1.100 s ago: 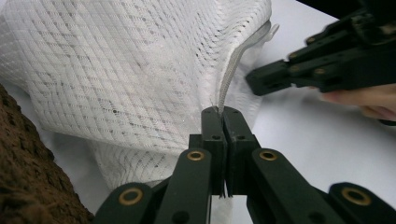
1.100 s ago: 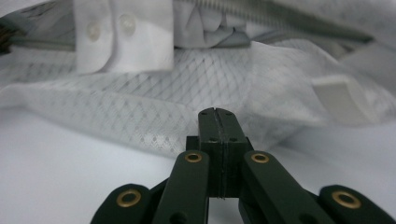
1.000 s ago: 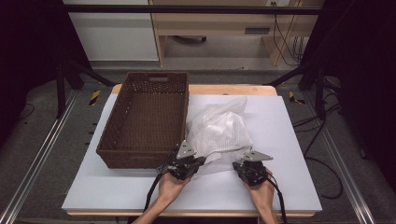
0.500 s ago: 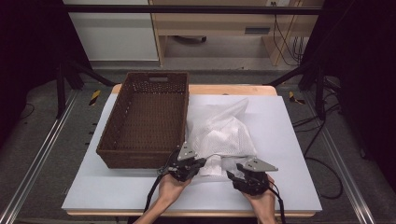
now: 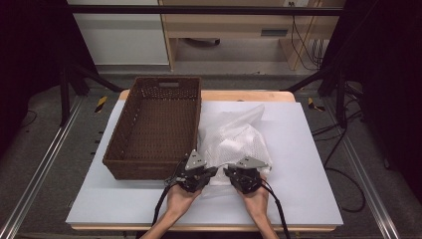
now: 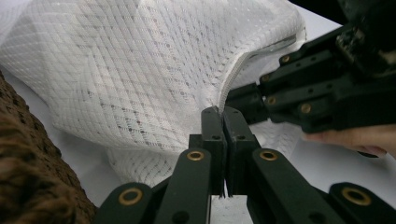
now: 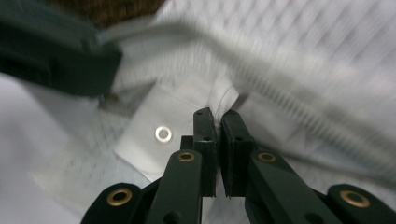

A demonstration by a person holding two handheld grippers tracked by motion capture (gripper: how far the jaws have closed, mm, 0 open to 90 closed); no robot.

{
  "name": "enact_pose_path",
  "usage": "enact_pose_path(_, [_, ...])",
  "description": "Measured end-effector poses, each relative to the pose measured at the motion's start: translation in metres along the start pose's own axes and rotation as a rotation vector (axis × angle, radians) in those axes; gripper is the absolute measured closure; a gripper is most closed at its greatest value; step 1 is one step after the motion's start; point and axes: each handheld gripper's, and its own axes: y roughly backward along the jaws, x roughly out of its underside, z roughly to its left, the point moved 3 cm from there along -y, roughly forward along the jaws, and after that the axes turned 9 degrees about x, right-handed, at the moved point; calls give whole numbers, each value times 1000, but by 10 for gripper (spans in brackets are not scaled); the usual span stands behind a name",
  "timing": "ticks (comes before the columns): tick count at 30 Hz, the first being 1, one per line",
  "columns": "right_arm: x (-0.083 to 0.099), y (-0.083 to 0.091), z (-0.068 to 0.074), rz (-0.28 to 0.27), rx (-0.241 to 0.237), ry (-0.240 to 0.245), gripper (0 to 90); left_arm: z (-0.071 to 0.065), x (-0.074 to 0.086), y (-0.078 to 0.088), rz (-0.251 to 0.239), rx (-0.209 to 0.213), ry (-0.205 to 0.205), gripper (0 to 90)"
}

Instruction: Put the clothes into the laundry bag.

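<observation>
I see a white mesh bag (image 5: 234, 139) lying on the table (image 5: 308, 164), touching the basket (image 5: 157, 124) at its 9 o'clock side. My left gripper (image 5: 211, 173) stays clamped on the bag's near edge. My right gripper (image 5: 230, 173) has slid in from 3 o'clock since the earlier frame; its jaws opened, then closed, now pinching the fabric beside a snap (image 7: 163, 134).
</observation>
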Motion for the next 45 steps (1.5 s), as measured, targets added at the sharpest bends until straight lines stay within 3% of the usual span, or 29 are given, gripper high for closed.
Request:
enact_pose_path(5, [-13, -8, -14, -64, 71, -77, 873, -3, -4, 5, -18, 7, -10, 878])
enact_pose_path(8, [-19, -15, -22, -124, 166, -112, 871, -6, -5, 6, -22, 9, -17, 878])
enact_pose_path(10, [-19, -20, -23, -123, 228, -99, 868, -7, -5, 5, -17, 12, -19, 878])
enact_pose_path(12, [-17, -27, -23, -95, 247, -77, 862, -6, -3, 4, -12, 10, -14, 878])
enact_pose_path(16, [-13, -29, -24, -53, 201, -72, 773, -2, 0, -1, 1, 12, -1, 878])
enact_pose_path(21, [-10, -10, -20, -33, 121, -41, 475, -2, 1, -4, 4, 10, 0, 878])
enact_pose_path(23, [-5, 0, -19, -19, 113, -6, 433, -2, 1, -4, 1, 12, -1, 878])
enact_pose_path(25, [-1, 8, -21, 9, 109, -8, 408, -2, 1, -5, 4, 12, -2, 878])
enact_pose_path(29, [5, 13, -23, 46, 91, -10, 462, -2, 2, -7, 12, 10, -4, 878])
enact_pose_path(34, [7, -1, -13, 101, 61, -14, 496, -2, 2, -7, 11, 10, 1, 878])
enact_pose_path(37, [6, -13, -6, 131, 67, 11, 692, -2, 2, -6, 10, 10, 1, 878])
enact_pose_path(38, [4, -17, -4, 133, 56, -10, 797, -2, 2, -6, 10, 10, 1, 878])
enact_pose_path(39, [2, -19, -4, 122, 51, -17, 865, -2, 2, -5, 10, 11, 0, 878])
enact_pose_path(43, [-12, -30, -2, 73, 86, -40, 889, -4, 0, -3, 0, 13, 0, 879])
enact_pose_path(45, [-18, -36, -3, 11, 143, -60, 890, -5, -1, 0, -6, 14, -6, 878])
